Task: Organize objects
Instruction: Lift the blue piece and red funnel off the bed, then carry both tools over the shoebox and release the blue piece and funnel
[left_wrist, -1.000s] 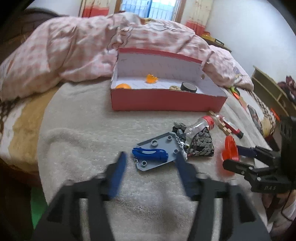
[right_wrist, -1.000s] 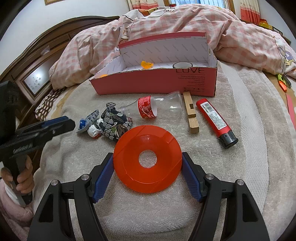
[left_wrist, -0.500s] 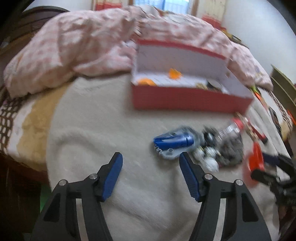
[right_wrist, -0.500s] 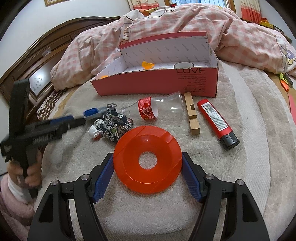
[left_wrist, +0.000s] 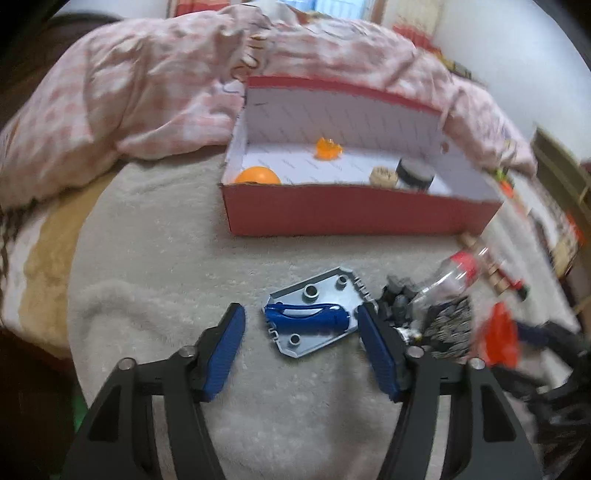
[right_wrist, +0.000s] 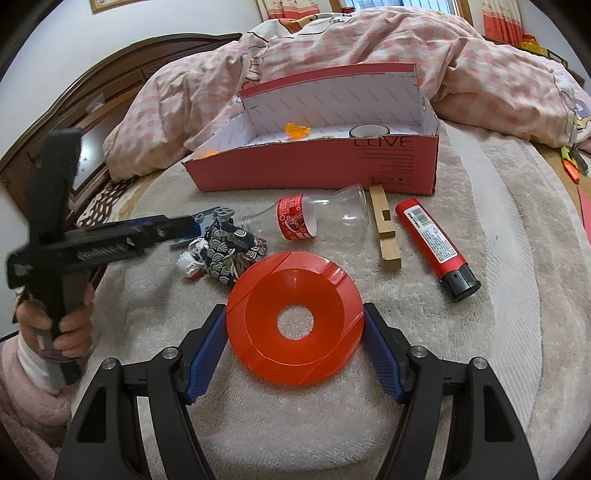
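Note:
A grey toy plate with a blue piece on it (left_wrist: 314, 319) lies on the beige blanket. My left gripper (left_wrist: 301, 328) is open, its fingers on either side of the plate's near end, not closed on it. It shows from the side in the right wrist view (right_wrist: 177, 225). My right gripper (right_wrist: 295, 332) is shut on an orange disc with a centre hole (right_wrist: 295, 321), which also shows in the left wrist view (left_wrist: 500, 339). A red open box (right_wrist: 317, 166) stands behind and holds an orange ball (left_wrist: 257, 175), an orange piece (left_wrist: 327, 148) and a tape roll (left_wrist: 415, 173).
A patterned fabric pouch (right_wrist: 232, 251), a clear plastic bottle with a red label (right_wrist: 317, 219), a wooden clip (right_wrist: 386, 227) and a red lighter-like tube (right_wrist: 436, 249) lie between the box and my grippers. A pink checked quilt (right_wrist: 369, 55) is heaped behind the box.
My left gripper swung left, then back, and moved forward so its open fingers now flank the grey plate. The right gripper has held the orange disc still.

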